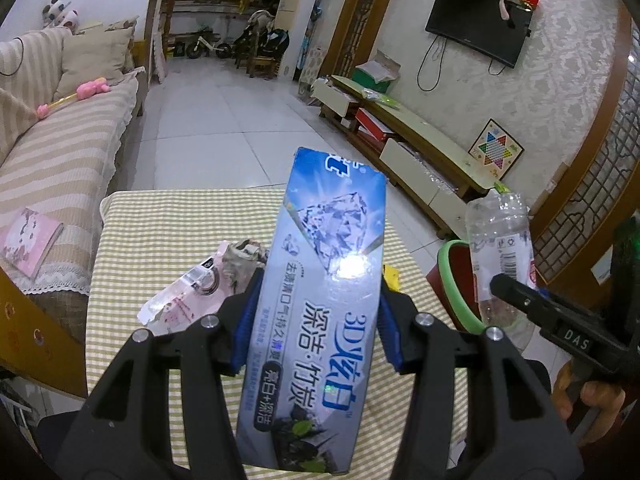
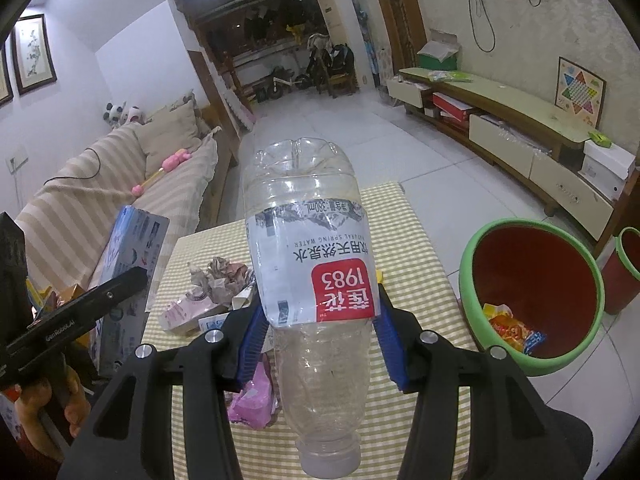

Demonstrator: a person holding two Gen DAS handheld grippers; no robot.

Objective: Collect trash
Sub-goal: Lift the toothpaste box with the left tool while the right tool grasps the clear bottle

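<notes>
My left gripper (image 1: 318, 320) is shut on a blue toothpaste box (image 1: 320, 300) and holds it above the checked table (image 1: 132, 280). My right gripper (image 2: 320, 328) is shut on an empty clear plastic bottle (image 2: 308, 248), cap toward me; the bottle also shows in the left wrist view (image 1: 500, 256). A red bin with a green rim (image 2: 532, 292) stands on the floor right of the table, with wrappers inside. Crumpled paper (image 2: 220, 276), a pink packet (image 2: 188, 312) and a pink wrapper (image 2: 256, 396) lie on the table.
A striped sofa (image 1: 52, 152) runs along the left of the table. A low TV cabinet (image 2: 520, 136) lines the right wall. A second red bin (image 2: 624, 272) stands behind the first. Tiled floor (image 2: 360, 140) stretches beyond the table.
</notes>
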